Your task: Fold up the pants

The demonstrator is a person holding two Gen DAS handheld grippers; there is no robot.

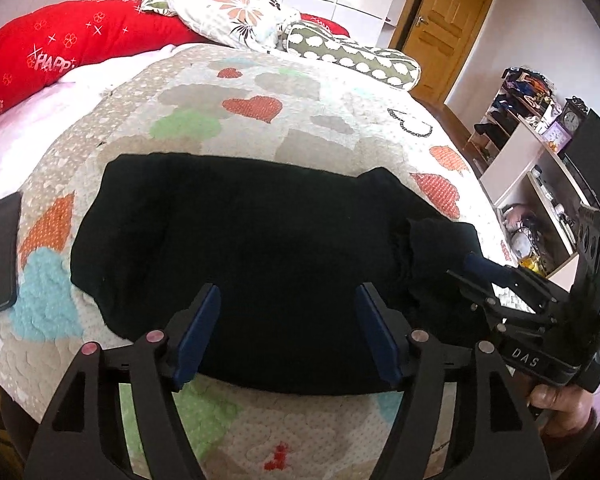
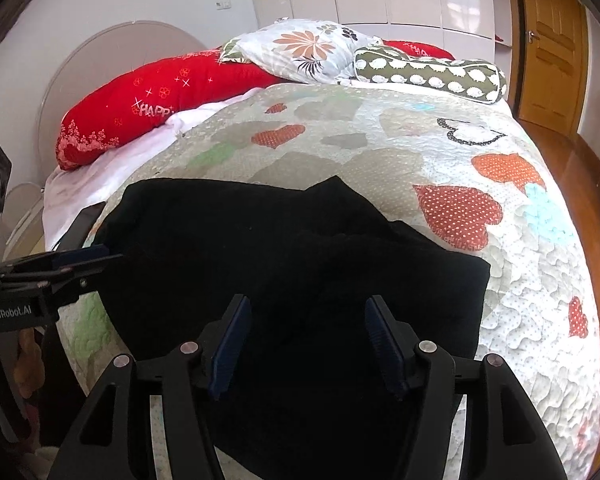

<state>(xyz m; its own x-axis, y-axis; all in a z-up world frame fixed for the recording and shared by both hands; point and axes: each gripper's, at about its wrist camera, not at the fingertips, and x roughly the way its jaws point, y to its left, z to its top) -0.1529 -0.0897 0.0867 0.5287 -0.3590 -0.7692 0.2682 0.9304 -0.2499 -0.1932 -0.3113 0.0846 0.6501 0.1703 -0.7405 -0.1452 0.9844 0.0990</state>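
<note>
One pair of black pants (image 1: 236, 240) lay partly folded on the bed's quilt (image 1: 260, 92), looking soft, limp and light, best pinched at an edge or corner. Two tools: the left hand-held gripper (image 1: 288, 332) hovered open above the cloth; the right hand-held gripper (image 2: 308, 340) also gaped open, holding nothing.

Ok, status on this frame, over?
Left gripper open, right gripper open, both empty above black pants. Pants partly folded on quilt. Nothing obstructing.

Two wrist fisheyes low and close over the black pants (image 1: 240, 240), facing the pillows (image 2: 300, 52), left view beside right.
</note>
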